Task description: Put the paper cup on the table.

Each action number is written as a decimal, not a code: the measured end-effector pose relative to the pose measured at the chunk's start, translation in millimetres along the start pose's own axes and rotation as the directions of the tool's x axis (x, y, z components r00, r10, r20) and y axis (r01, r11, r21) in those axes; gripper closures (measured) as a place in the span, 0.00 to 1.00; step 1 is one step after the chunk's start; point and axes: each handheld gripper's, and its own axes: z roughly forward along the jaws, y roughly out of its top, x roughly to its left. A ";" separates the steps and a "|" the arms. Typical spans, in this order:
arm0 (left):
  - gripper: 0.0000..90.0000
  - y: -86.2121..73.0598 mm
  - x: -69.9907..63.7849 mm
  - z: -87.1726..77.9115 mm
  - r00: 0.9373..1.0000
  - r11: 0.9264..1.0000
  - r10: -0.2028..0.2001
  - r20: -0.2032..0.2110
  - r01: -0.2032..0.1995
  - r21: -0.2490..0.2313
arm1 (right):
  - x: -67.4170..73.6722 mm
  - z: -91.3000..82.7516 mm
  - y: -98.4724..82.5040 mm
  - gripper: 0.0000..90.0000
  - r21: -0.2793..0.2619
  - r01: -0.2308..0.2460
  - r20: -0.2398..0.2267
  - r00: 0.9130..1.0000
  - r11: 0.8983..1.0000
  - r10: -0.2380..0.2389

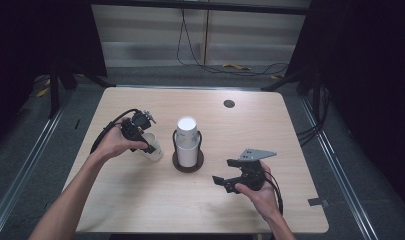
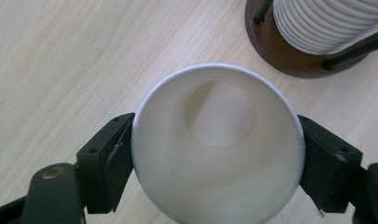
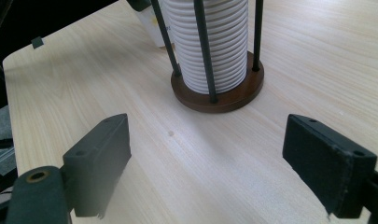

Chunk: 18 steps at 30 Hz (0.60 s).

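The left gripper (image 2: pixel 217 154) is clamping a white paper cup (image 2: pixel 218 144) just left of the wooden cup-stack holder (image 1: pixel 188 162), while the right gripper (image 3: pixel 219 163), jaws apart, is facing that holder.

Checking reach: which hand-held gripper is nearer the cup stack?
Left. The left hand-held gripper sits just left of the cup stack; the right hand-held gripper waits farther off, front-right.

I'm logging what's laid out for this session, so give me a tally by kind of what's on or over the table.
Loose paper cup, held in the left gripper: 1
Stack of cups, too tightly nested to count singly: 1
Cup holder with dark rods and a brown base: 1
Grippers, counting the right gripper: 2
Total: 5
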 end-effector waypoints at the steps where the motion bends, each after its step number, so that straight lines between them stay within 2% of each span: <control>1: 0.23 0.2 -1.1 0.8 1.000 1.000 -0.006 -0.001 0.006 -0.006 | 0.1 0.0 0.0 0.16 0.000 0.000 -0.001 1.000 1.000 0.000; 6: 0.23 -1.0 -2.2 1.7 1.000 1.000 -0.003 -0.014 0.002 -0.028 | 0.3 -0.1 0.0 0.16 0.000 -0.003 -0.001 1.000 1.000 0.003; 7: 0.22 -2.1 -2.3 3.0 1.000 0.999 -0.011 -0.012 0.010 -0.042 | 0.5 0.0 -0.1 0.16 0.001 -0.002 0.000 1.000 1.000 0.002; 10: 0.22 -2.1 -2.7 7.1 1.000 0.999 -0.019 -0.008 0.018 -0.041 | 0.7 0.6 0.0 0.16 0.002 -0.001 -0.001 1.000 1.000 0.001; 11: 0.22 -1.9 -3.2 8.2 0.999 0.999 -0.034 -0.010 0.034 -0.037 | 0.5 0.9 -0.1 0.16 0.004 0.001 -0.002 1.000 1.000 -0.001; 15: 0.21 -1.6 -4.0 8.8 1.000 0.999 -0.016 -0.007 0.016 -0.049 | 0.4 0.9 -0.2 0.16 0.000 -0.004 -0.001 1.000 1.000 0.004; 18: 0.20 -3.2 -5.4 8.8 0.999 0.997 -0.038 -0.002 0.038 -0.074 | 0.4 0.6 -0.3 0.16 0.002 -0.005 0.000 1.000 1.000 0.005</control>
